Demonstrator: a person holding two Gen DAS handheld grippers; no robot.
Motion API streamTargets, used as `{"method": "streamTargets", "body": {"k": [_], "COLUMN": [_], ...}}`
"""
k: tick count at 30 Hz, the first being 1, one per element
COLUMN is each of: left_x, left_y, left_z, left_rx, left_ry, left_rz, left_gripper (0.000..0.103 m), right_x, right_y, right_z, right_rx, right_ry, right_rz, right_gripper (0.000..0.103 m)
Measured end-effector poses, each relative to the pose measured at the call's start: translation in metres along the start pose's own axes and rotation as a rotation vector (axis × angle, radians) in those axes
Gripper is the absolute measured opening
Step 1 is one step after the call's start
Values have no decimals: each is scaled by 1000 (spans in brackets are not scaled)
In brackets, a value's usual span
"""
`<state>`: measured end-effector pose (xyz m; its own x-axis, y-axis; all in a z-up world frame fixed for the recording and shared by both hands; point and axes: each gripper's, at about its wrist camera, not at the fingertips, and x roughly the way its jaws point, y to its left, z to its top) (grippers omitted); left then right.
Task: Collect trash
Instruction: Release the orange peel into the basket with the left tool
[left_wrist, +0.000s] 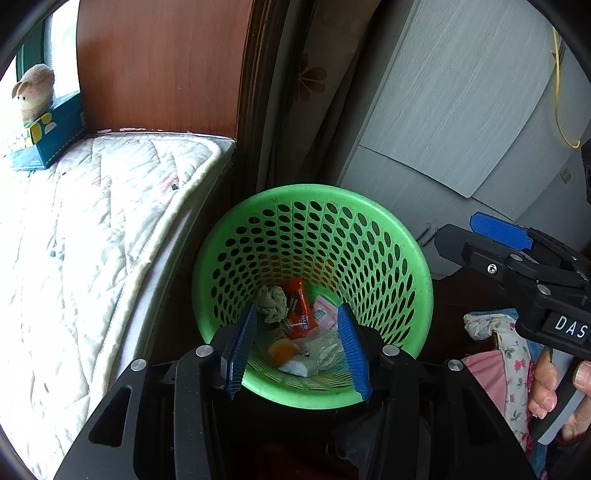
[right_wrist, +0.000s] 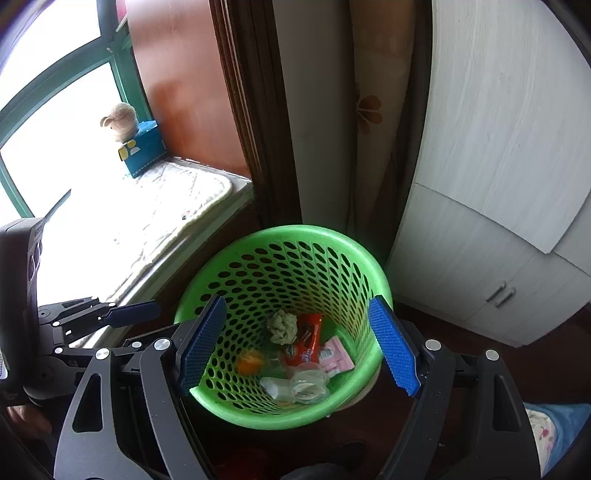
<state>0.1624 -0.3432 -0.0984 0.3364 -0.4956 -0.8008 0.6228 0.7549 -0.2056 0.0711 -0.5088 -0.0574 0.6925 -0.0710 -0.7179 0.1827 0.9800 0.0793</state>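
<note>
Trash: it lies at the bottom of my green basket (left_wrist: 369, 229), a loose heap of a crumpled greenish paper wad (left_wrist: 273, 300), a red snack wrapper (left_wrist: 298, 308), a pink packet (left_wrist: 325, 314), an orange piece (left_wrist: 281, 350), a white scrap (left_wrist: 295, 367) and clear plastic (left_wrist: 327, 349).
Trash in the right view: the same heap sits low in the basket (right_wrist: 332, 236), the wad (right_wrist: 283, 326) at 12 o'clock of the pile, the wrapper (right_wrist: 306, 339) just beside it at 3 o'clock, the pink packet (right_wrist: 336, 357) further toward 4, the orange piece (right_wrist: 250, 362) at 9, the clear plastic (right_wrist: 308, 384) at 6.
Left tongs: my left gripper (left_wrist: 295, 354) hangs over the near rim, pointing down into the basket; the heap shows in the gap between the blue pads, below them and apart from them.
Left tongs, state: partly open, nothing in the grip.
Right tongs: my right gripper (right_wrist: 299, 347) also looks down into the basket, its blue pads standing to either side of the heap at 9 and 3 o'clock, well above it.
Right tongs, state: wide open, holding nothing.
Each from the other: the right one (left_wrist: 517, 258) stands at 3 o'clock of the basket in the left view, with my hand (left_wrist: 554, 387) on its handle; the left one (right_wrist: 110, 317) stands at 9 o'clock in the right view.
Around the basket: a quilted mattress (left_wrist: 92, 221) at 9 o'clock, a grey cabinet (left_wrist: 443, 110) at 1 o'clock, a flowered curtain (left_wrist: 314, 81) at 12.
Far corner: a plush toy (left_wrist: 33, 92) sits on a blue box (left_wrist: 48, 136) at 10 o'clock.
</note>
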Motion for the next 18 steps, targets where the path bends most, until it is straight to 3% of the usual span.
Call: {"method": "streamTargets", "body": {"k": [9,18], "left_x": [-31,-78], "left_y": [24,81], "left_z": [-8,-26], "left_rx": [-38,-156], "left_ry": [-45,-109], "left_rz": [84,227], "left_gripper": [48,54], "right_x": [-2,8], "right_y": [23,61], "right_z": [0,5], "right_rx": [-28,-67], "right_ry": [-12,-6], "right_rz": [42,113], "right_gripper": [81,83]}}
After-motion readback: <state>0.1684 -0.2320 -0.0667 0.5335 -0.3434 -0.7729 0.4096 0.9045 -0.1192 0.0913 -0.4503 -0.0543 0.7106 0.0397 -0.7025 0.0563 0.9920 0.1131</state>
